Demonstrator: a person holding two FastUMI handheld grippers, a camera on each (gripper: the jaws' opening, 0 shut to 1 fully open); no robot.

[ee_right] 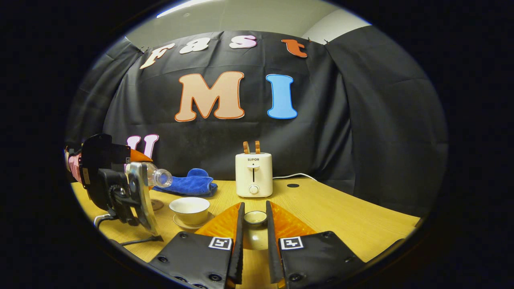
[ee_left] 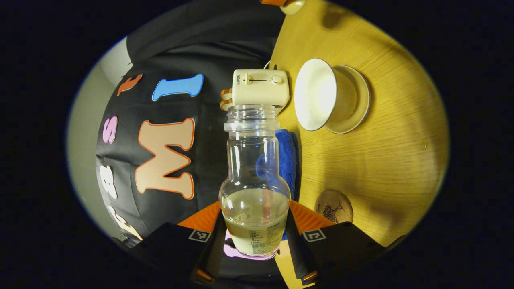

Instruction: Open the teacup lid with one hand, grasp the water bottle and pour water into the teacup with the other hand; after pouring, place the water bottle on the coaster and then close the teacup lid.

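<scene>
The left gripper (ee_left: 254, 237) is clamping both fingers on the lower body of the clear plastic water bottle (ee_left: 254, 188), uncapped and tipped over sideways, its open mouth pointing away from the camera. Pale liquid is pooling in the belly of the bottle, filling only a small part of it, so I judge the bottle light and easy to swing — but thin-walled and smooth, apt to dent or slip, which makes the wider body between the fingers the right place to hold it.

Past the bottle's mouth, the white porcelain teacup (ee_left: 321, 94) is sitting open on its saucer (ee_left: 357, 102), off to one side of the neck rather than under it. The round brown coaster (ee_left: 334, 206) is lying near the gripper, bare on the yellow wooden table (ee_left: 393, 152).

The right gripper (ee_right: 254, 237) is holding its fingers narrowly apart around the small white teacup lid (ee_right: 255, 217) — both seem to be pressing on its edges. The lid is hard, glazed and breakable, calling for a gentle, steady hold. In the right gripper view the bottle's mouth is hovering just above and beside the teacup, with a crumpled blue cloth (ee_right: 192, 182) and a cream toaster (ee_right: 253, 174) standing farther back
</scene>
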